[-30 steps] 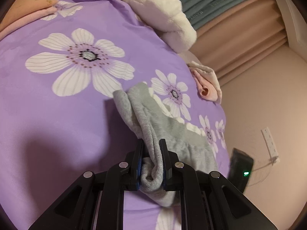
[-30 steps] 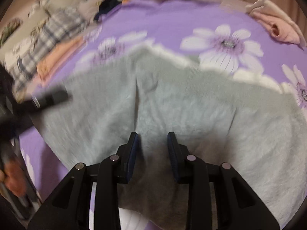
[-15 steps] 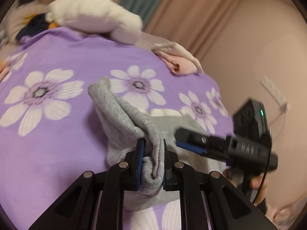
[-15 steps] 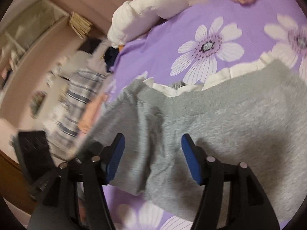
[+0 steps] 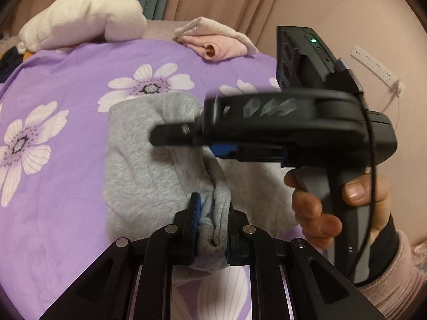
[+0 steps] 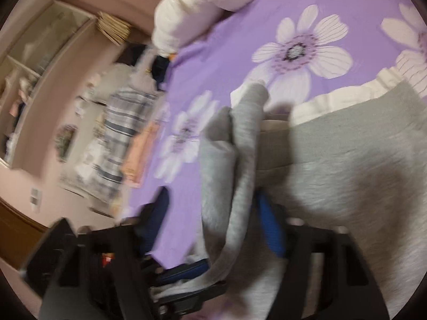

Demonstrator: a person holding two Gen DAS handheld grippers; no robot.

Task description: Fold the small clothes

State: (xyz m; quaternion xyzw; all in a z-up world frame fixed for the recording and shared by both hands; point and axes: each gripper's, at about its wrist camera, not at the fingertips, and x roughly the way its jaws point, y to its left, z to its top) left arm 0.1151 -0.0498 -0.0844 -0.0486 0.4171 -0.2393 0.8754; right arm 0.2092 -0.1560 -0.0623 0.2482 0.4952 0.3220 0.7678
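A grey knit garment (image 5: 138,160) lies partly folded on the purple flowered bedsheet (image 5: 53,213). My left gripper (image 5: 212,208) is shut on a bunched fold of its edge, lifted off the sheet. A person's hand (image 5: 315,208) holds my right gripper (image 5: 181,138) sideways just above the garment, close in front of the left one. The right wrist view is blurred: a raised ridge of the grey garment (image 6: 347,173) runs between the fingers of my right gripper (image 6: 213,208). Its jaws are closing, and bedsheet (image 6: 240,26) still shows beside one finger.
A white plush bundle (image 5: 80,18) and a crumpled pink garment (image 5: 213,45) lie at the bed's far edge, with curtains behind. A socket strip (image 5: 373,64) hangs on the wall at right. Striped and peach clothes (image 6: 120,133) are piled at the bed's left side near shelves (image 6: 40,53).
My left gripper has carried the grey fold across the bed and rolled, bringing the right gripper close in front. The right gripper opened wide, rolled, and now has the garment's ridge between its fingers.
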